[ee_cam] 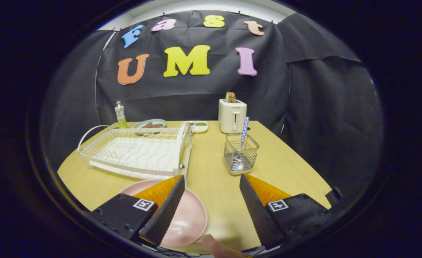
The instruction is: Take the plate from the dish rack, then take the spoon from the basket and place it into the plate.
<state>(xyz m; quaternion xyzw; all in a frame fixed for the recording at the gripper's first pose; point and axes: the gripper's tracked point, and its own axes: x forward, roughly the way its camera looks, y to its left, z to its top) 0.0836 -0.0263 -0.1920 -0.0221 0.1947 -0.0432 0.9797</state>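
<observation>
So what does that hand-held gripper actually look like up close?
The hand-held gripper has two wedge-shaped fingers with ribbed inner faces, tapering to points. Each sits on a black block carrying a small square black-and-white marker. No cables visible.

Your one camera rides on the gripper (211, 181) and looks forward along its two fingers, which spread wide apart at the bottom of the frame. It sits low and close over the near end of the table (214, 186), tilted slightly down. You face the black booth wall (196, 93) filling the upper half, with the table's far edge across mid-frame. The fisheye bends the table's sides inward.
</observation>
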